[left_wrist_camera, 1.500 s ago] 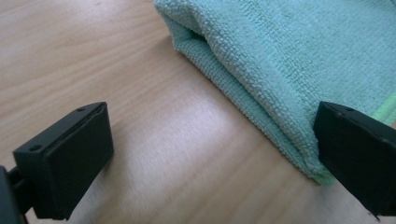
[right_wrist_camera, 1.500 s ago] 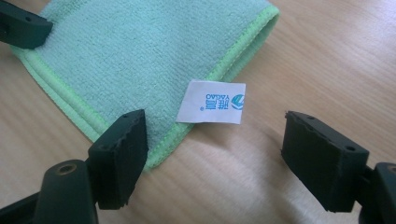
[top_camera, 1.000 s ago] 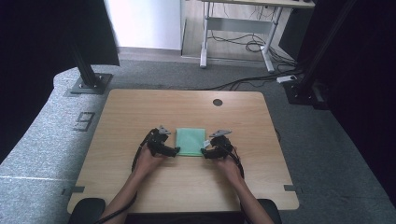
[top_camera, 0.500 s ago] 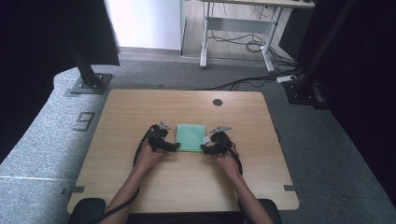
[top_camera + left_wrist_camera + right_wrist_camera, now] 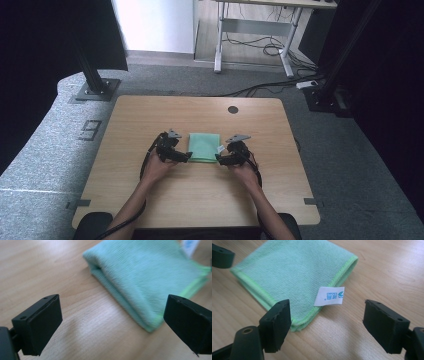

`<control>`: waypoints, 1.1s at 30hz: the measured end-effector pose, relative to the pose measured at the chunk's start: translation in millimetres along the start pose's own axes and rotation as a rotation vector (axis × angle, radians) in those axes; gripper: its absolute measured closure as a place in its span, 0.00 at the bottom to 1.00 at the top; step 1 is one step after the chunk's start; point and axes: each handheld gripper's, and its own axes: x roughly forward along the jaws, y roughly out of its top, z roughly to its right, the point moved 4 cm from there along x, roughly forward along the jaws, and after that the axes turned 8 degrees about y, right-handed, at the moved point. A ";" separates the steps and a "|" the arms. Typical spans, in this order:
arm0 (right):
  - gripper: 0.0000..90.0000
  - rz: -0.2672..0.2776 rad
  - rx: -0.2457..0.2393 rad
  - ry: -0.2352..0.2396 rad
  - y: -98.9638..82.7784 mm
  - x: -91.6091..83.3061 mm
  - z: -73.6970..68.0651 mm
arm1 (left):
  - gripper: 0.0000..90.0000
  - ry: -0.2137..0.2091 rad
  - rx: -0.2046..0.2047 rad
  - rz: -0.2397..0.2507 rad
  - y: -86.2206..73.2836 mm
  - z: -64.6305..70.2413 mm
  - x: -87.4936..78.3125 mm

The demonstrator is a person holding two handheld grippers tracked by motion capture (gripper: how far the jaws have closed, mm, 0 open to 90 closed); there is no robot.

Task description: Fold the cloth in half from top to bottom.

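**Inspector A:** Item under inspection: a folded, light green microfibre cloth (image 5: 204, 147), lying flat near the middle of the light wooden table top (image 5: 150, 112). From the table's centre it sits a little toward six o'clock. A small white sewn-in label with blue print (image 5: 329, 296) sticks out from the cloth's edge on the right-hand side.

**Inspector B:** And the tools?

**Inspector A:** Left gripper (image 5: 186, 156) sits at about eight o'clock of the cloth, just beside its near left corner. In the left gripper view its jaws stand wide apart with nothing between the pads; the cloth's folded edge lies ahead, toward one o'clock. Right gripper (image 5: 218, 159) sits at about four o'clock of the cloth, beside the near right corner. Its jaws are also apart, holding nothing; in the right gripper view the cloth's corner lies close by the left jaw, whether touching I cannot tell, and the label lies ahead of the gap.
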 end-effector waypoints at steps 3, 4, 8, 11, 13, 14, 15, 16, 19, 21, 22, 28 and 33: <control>0.21 0.006 -0.019 -0.002 2.3 -11.0 -4.6 | 0.02 -0.020 0.009 0.022 -0.2 2.8 -14.9; 0.20 0.010 -0.026 0.000 2.5 -14.5 -6.3 | 0.02 -0.027 0.012 0.027 -1.8 4.0 -20.6; 0.16 0.007 -0.043 0.009 0.1 -28.1 -12.5 | 0.02 -0.030 0.040 0.022 -10.8 6.6 -35.8; 0.15 -0.007 -0.057 0.017 -5.4 -38.7 -16.0 | 0.02 -0.015 0.053 0.019 -19.3 8.4 -45.2; 0.15 -0.010 -0.068 0.015 -10.2 -47.1 -18.0 | 0.01 -0.010 0.059 0.013 -26.5 8.9 -51.9; 0.14 -0.012 -0.068 0.015 -11.8 -50.0 -18.6 | 0.01 -0.011 0.057 0.012 -30.2 9.0 -55.3; 0.13 -0.012 -0.069 0.013 -13.8 -53.6 -19.2 | 0.01 -0.014 0.057 0.008 -33.9 9.3 -58.4; 0.11 -0.010 -0.067 0.011 -15.8 -57.1 -20.0 | 0.01 -0.012 0.060 0.005 -37.8 9.5 -61.7; 0.06 -0.011 -0.063 0.003 -22.5 -67.1 -21.8 | 0.00 0.001 0.067 0.005 -49.5 10.2 -70.0; 0.02 -0.016 -0.067 -0.005 -28.3 -72.2 -22.5 | 0.00 0.008 0.069 0.000 -57.8 9.7 -73.9; 0.02 -0.018 -0.068 -0.013 -31.9 -74.4 -21.9 | 0.00 0.010 0.068 -0.005 -62.2 9.4 -75.1; 0.00 -0.020 -0.028 -0.037 -56.8 -83.0 -15.6 | 0.00 0.027 0.060 -0.036 -89.5 8.8 -73.7; 0.00 -0.030 -0.006 -0.057 -74.9 -81.6 -6.3 | 0.00 0.033 0.060 -0.073 -100.6 8.4 -65.4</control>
